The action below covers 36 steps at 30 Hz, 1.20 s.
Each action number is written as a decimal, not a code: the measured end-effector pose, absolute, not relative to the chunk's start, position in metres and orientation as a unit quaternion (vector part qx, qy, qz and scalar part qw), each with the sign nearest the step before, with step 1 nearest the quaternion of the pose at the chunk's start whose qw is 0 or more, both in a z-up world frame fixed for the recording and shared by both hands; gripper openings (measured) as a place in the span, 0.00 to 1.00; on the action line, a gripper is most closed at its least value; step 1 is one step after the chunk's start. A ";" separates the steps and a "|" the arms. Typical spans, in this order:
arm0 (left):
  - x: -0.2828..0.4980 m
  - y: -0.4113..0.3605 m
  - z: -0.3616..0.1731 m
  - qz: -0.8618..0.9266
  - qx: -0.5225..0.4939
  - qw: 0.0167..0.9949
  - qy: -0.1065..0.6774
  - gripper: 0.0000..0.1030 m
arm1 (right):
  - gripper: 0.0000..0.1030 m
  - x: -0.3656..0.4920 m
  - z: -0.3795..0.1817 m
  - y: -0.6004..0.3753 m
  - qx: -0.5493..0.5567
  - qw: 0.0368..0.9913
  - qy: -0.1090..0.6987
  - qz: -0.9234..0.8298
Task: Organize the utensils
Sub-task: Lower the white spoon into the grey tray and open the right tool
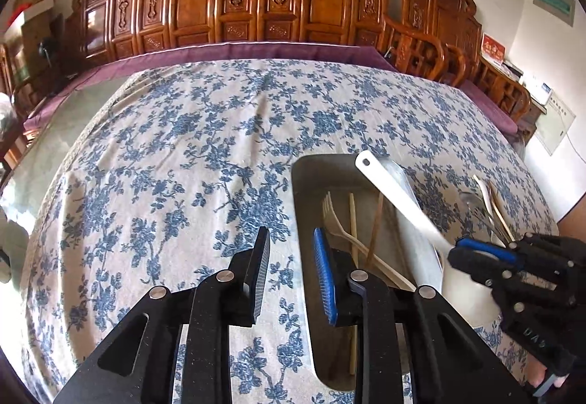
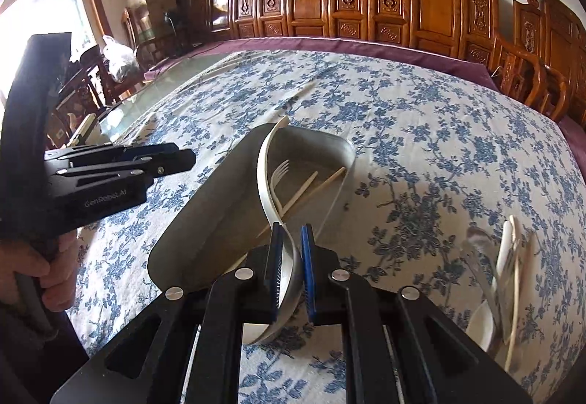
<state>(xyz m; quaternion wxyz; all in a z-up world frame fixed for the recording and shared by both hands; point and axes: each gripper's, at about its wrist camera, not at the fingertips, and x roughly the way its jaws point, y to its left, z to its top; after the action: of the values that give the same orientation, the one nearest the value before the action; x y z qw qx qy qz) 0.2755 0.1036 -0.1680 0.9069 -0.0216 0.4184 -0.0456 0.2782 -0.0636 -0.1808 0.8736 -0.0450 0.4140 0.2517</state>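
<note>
Right wrist view shows our right gripper (image 2: 291, 272) pinching a white spoon (image 2: 265, 177) (handle angled up) over the tray (image 2: 205, 206) holding a fork (image 2: 280, 169) and chopsticks (image 2: 322, 184), while our left gripper (image 1: 293, 276) hovers spread.

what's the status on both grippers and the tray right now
Left gripper open, empty, at tray's left rim. Right gripper shut on white ladle over tray. Fork, chopsticks inside. Loose utensils right, nothing blocking.
</note>
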 end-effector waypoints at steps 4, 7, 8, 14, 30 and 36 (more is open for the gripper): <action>0.277 0.113 -0.167 -0.038 -0.029 0.907 0.417 0.24 | 0.12 0.282 -0.189 -0.049 -0.044 0.869 0.423 0.255; 0.278 0.119 -0.166 -0.030 -0.033 0.909 0.415 0.28 | 0.12 0.283 -0.197 -0.040 -0.050 0.865 0.430 0.255; 0.278 0.120 -0.167 -0.028 -0.033 0.909 0.415 0.28 | 0.12 0.283 -0.200 -0.038 -0.050 0.863 0.432 0.255; 0.280 0.125 -0.169 -0.023 -0.037 0.908 0.417 0.28 | 0.12 0.286 -0.214 -0.031 -0.049 0.855 0.448 0.255; 0.278 0.112 -0.170 -0.036 -0.028 0.906 0.421 0.29 | 0.15 0.276 -0.191 -0.058 -0.037 0.871 0.414 0.262; 0.273 0.094 -0.169 -0.052 -0.019 0.906 0.419 0.29 | 0.14 0.267 -0.174 -0.101 -0.049 0.884 0.397 0.240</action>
<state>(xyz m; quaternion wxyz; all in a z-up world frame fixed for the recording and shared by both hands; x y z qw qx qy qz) 0.2729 0.0944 -0.1692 0.9061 -0.0190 0.4194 -0.0520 0.2672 -0.1012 -0.1739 0.8845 -0.0492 0.3968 0.2405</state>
